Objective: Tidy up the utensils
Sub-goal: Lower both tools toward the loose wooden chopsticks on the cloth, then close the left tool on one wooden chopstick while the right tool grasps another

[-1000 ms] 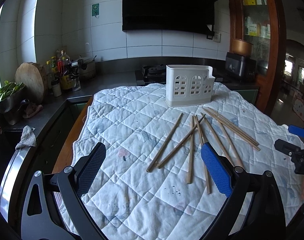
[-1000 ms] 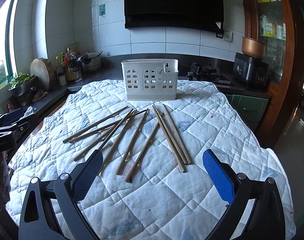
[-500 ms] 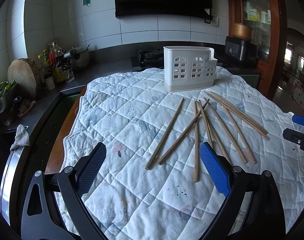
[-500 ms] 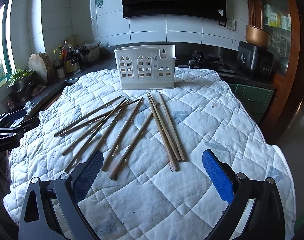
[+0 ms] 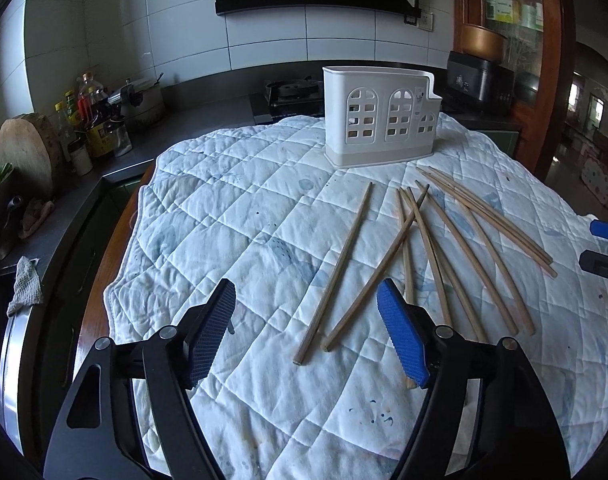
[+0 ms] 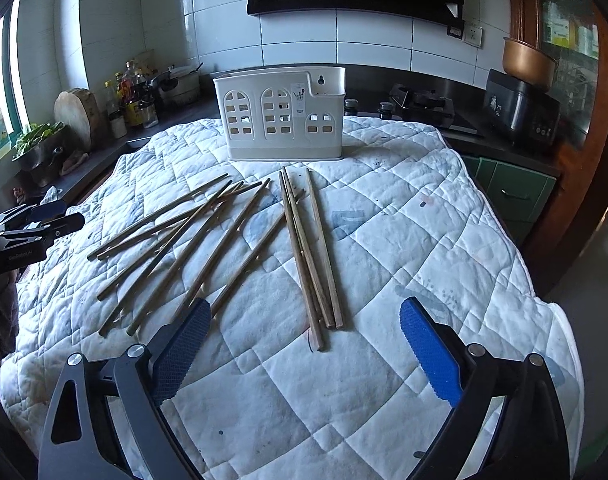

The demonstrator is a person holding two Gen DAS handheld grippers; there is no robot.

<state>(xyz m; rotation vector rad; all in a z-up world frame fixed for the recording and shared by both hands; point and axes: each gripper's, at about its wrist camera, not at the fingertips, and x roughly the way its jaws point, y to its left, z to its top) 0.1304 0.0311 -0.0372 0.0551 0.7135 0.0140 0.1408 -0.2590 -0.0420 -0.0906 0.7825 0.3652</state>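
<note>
Left wrist view, read from left to right, with the white utensil caddy point(image 5: 378, 116) as our landmark. Far left of the caddy, on the dark counter, we are seeing a round wooden chopping block point(image 5: 24, 152) and a cluster of sauce bottles point(image 5: 90, 120). The caddy itself is standing upright at the far edge of the quilted white cloth point(image 5: 224, 208), its arched cut-outs facing us. In front of the caddy the wooden chopsticks point(image 5: 436, 248) are lying loose on the cloth, fanned and partly crossing one another; none is sitting in the caddy. Nearest us, the left gripper point(image 5: 306, 334) is hovering over the cloth with its jaws spread wide and nothing between them; the near ends of two chopsticks are lying in the gap, and its blue right pad point(image 5: 402, 338) is covering part of another. Right of the caddy, at the frame edge, we are catching a small part of the right gripper point(image 5: 602, 248).

Right wrist view, same order. Left of the caddy point(image 6: 282, 114), at the frame edge, the left gripper point(image 6: 32, 232) is showing in side profile. In front of the caddy the chopsticks point(image 6: 208, 240) are splaying toward the left, while a tight bundle of them point(image 6: 310, 256) is lying almost straight toward us. The right gripper point(image 6: 304, 350) is hanging above the cloth point(image 6: 424, 232) near the bundle's near ends, jaws wide apart and holding nothing. Right of the caddy, a black cooker point(image 6: 520, 108) is sitting on the counter.
</note>
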